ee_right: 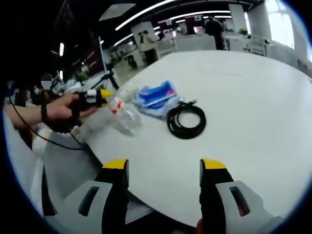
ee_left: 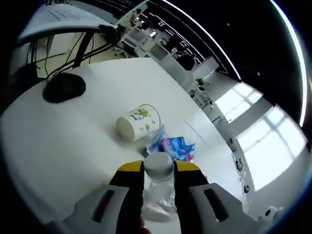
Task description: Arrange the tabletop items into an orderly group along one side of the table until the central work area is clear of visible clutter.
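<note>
My left gripper (ee_left: 159,171) is shut on a clear plastic bottle (ee_left: 158,163) with a white cap, held just below the cap. Beyond it a white paper cup (ee_left: 139,122) with a green print lies on its side, and a blue packet (ee_left: 173,146) lies close to it. In the right gripper view a hand holds the left gripper (ee_right: 100,97) at the left, with the bottle (ee_right: 124,116) lying over the table edge. The blue packet (ee_right: 156,95) and a coiled black cable (ee_right: 186,119) lie just past it. My right gripper (ee_right: 164,168) stands open over the near table edge.
A black rounded object (ee_left: 63,87) sits near the far edge of the white table (ee_left: 73,141). Desks, chairs and windows fill the office behind. The table (ee_right: 253,97) stretches bare to the right of the cable. People stand in the far background.
</note>
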`<action>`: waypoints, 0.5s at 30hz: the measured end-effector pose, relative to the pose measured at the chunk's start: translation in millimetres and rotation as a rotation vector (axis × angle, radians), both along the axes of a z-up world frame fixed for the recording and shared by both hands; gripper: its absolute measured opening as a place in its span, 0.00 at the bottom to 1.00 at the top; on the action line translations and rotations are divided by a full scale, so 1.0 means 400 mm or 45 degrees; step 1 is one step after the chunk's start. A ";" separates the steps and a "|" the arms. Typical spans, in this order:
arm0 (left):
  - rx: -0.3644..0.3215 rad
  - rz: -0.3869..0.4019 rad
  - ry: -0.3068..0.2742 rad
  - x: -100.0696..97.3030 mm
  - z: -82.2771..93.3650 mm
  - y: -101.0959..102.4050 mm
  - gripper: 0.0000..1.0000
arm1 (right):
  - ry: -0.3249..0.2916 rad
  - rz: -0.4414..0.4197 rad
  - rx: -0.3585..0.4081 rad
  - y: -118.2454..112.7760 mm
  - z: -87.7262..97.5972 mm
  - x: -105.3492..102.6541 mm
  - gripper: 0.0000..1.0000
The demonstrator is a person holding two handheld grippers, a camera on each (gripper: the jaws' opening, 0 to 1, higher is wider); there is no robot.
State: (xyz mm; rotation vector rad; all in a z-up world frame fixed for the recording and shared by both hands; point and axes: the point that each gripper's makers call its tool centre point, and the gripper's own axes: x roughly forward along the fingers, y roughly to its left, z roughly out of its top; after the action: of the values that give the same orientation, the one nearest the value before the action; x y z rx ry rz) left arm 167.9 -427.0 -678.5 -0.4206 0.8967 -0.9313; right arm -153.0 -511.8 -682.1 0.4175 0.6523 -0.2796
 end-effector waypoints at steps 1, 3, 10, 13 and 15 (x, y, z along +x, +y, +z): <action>0.003 -0.011 -0.014 0.000 0.006 -0.002 0.21 | -0.002 0.001 0.000 0.002 0.000 0.001 0.57; 0.008 -0.023 -0.031 -0.001 0.012 -0.004 0.21 | -0.003 0.003 -0.001 0.004 0.001 0.002 0.57; 0.038 -0.084 -0.111 -0.004 0.033 -0.007 0.21 | -0.006 0.012 0.000 0.008 0.001 0.006 0.57; 0.062 -0.131 -0.168 -0.011 0.042 -0.007 0.21 | -0.011 0.012 -0.005 0.006 0.005 0.006 0.57; 0.069 -0.153 -0.197 -0.015 0.050 -0.008 0.21 | -0.013 0.012 -0.008 0.005 0.007 0.006 0.57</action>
State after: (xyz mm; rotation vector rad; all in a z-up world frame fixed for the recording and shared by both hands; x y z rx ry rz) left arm 161.8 -430.3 -658.5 -0.2468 0.8103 -1.0329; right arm -150.8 -509.7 -679.2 0.4096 0.6433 -0.2704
